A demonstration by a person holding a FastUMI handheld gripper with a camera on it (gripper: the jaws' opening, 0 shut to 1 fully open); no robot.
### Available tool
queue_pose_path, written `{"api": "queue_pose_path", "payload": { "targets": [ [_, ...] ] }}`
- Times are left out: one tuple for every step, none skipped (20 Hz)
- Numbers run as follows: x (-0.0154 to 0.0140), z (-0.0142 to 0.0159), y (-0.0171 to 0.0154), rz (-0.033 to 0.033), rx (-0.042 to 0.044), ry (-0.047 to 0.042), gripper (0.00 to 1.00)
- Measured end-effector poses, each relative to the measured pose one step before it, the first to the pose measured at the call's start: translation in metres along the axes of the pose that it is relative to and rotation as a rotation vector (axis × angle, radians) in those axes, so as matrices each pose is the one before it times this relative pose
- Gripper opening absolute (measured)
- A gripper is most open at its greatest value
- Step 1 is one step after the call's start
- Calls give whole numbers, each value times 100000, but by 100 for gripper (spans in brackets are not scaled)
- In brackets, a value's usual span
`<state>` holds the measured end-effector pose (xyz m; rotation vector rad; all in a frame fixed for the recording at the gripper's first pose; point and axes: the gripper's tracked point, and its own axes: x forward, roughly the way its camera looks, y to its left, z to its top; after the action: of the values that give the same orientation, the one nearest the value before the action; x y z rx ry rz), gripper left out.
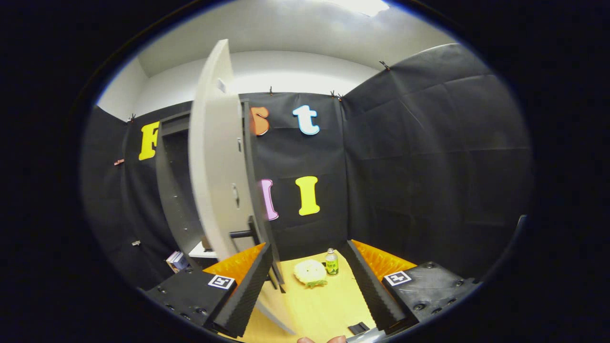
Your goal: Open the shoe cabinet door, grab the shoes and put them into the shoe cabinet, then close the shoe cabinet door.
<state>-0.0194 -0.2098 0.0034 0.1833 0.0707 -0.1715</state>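
A tall dark shoe cabinet (174,190) stands at the left against the booth's black cloth wall, its interior shadowed so that nothing inside can be made out, while a small stack of what looks like books (176,260) sits by its foot; next along, the pale cabinet door (217,162) hangs swung out, edge-on to the camera and slightly blurred, with a dark bar handle (243,233) jutting from its lower part just ahead of the left finger; the gripper (310,281) is released, its two fingers spread wide with the door's lower edge passing close by the left one and nothing pressed between them; on the yellow table (324,309) beyond the fingers lie a pale yellow shoe (310,272), apparently a soft slipper, and just to its right a small upright bottle (331,262), the two nearly touching; judged from here, the door is a stiff, light panel best worked by its handle, and the slipper looks light and squashy, likely easiest pinched at its rim, with care not to topple the bottle beside it
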Motion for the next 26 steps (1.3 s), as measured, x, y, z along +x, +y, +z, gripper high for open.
{"api": "queue_pose_path", "payload": {
  "targets": [
    [971,-447,-115,94,64,1461,98],
    [777,-125,457,1338,81,-26,98],
    [634,-214,700,1699,-350,676,98],
    [449,-126,754,1751,-599,-236,98],
    [40,145,-64,-599,-1378,-1376,98],
    [8,-242,46,-226,-328,-270,98],
    [-194,-266,336,-175,-239,481,98],
    [-182,-201,395,-65,-630,347,98],
    [-185,135,719,311,-844,-336,98],
    [-235,-145,703,482,-680,289,98],
    [-288,-69,953,536,112,-243,98],
    [-282,-274,950,530,151,184,98],
    [-137,-44,974,456,349,-528,98],
    [-170,-180,1008,618,214,-296,98],
    [-94,-271,1134,820,447,-15,98],
    [-218,-204,1174,1240,175,-69,98],
    [-144,-254,1255,1429,-72,69,98],
    [-341,265,1028,1802,-764,-225,98],
    [146,-98,1178,1576,-840,-51,98],
    [141,-99,1182,1570,-678,-387,98],
    [263,-171,1223,1560,-488,-454,98],
    [311,-59,1248,1548,-317,-527,98],
    [262,-164,1282,1543,-107,-458,98],
    [415,-250,1330,1355,389,-188,98],
    [476,-281,1339,1297,317,-111,98],
    [1007,-641,1434,1125,159,43,98]
  ]
}}
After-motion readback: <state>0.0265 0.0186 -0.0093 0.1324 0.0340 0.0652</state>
